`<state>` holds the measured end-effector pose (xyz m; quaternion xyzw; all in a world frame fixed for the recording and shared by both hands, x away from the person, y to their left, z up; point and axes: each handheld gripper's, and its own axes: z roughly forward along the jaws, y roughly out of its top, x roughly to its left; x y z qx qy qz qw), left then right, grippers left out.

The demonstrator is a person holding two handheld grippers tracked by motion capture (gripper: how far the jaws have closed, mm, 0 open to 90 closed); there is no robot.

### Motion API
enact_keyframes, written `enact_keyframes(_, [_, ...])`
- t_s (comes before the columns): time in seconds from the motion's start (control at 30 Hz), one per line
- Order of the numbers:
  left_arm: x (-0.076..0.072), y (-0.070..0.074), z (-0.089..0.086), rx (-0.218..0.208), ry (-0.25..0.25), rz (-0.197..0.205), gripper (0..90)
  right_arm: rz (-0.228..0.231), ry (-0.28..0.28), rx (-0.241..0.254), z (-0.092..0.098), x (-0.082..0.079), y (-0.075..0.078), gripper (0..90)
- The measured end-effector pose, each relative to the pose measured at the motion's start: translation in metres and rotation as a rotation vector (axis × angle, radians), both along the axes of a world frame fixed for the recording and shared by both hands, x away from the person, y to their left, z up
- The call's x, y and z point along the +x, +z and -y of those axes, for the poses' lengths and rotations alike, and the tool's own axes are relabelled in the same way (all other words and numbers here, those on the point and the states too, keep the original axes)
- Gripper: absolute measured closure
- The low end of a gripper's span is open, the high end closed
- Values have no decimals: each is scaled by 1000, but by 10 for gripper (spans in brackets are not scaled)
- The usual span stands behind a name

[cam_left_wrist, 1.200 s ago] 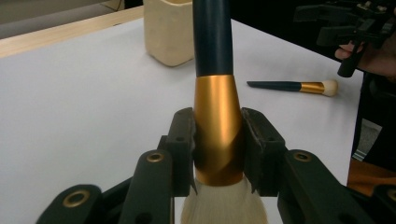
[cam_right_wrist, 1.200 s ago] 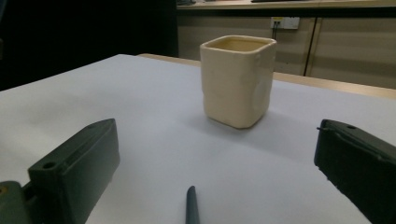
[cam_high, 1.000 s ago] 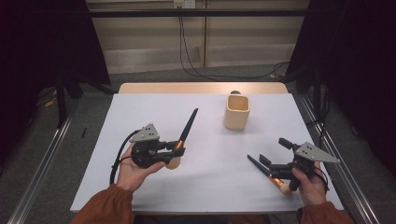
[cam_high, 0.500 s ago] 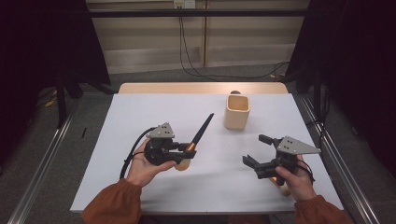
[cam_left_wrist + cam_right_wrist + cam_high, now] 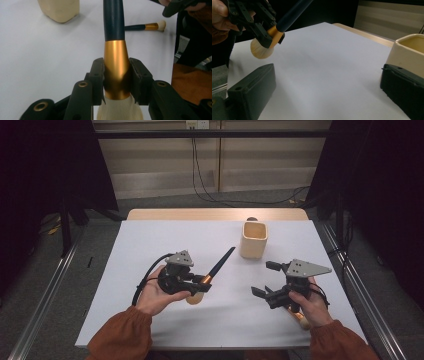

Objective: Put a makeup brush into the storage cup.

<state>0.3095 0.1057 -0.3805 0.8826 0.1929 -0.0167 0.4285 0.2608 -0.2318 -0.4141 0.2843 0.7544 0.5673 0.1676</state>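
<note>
My left gripper point(image 5: 201, 281) point(image 5: 116, 75) is shut on the gold ferrule of a large makeup brush point(image 5: 219, 265) point(image 5: 114, 22). The dark handle points up and right toward a cream square cup point(image 5: 253, 240) point(image 5: 60, 8) point(image 5: 409, 50). Its pale bristles point(image 5: 260, 51) hang just above the white table. My right gripper point(image 5: 265, 279) point(image 5: 327, 87) stands open to the right with nothing between its jaws, facing the left gripper point(image 5: 265, 30). A smaller brush point(image 5: 147, 26) lies flat on the table, and its tip point(image 5: 302, 321) peeks out under the right hand.
The white tabletop point(image 5: 165, 235) has open room at the back left and in front of the cup. Beyond the far wooden edge point(image 5: 215, 214) the floor holds cables. Metal rails run along both sides of the table.
The left gripper has carried the brush a little to the right, the handle swinging toward the cup. The right gripper has moved left and risen, staying open.
</note>
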Motion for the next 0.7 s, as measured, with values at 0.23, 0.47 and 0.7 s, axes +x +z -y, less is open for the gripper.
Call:
enact_keyframes(0.23, [2,3,8,78,-37,-9,666,-24,67,-52,-8,9,5,20])
enact_keyframes(0.47, [3,5,12,140,-61,-6,666,-72,136,-95,-14,17,6,35])
enact_keyframes(0.7, [4,5,14,195,-83,-18,666,-87,182,-142,-18,24,11,56])
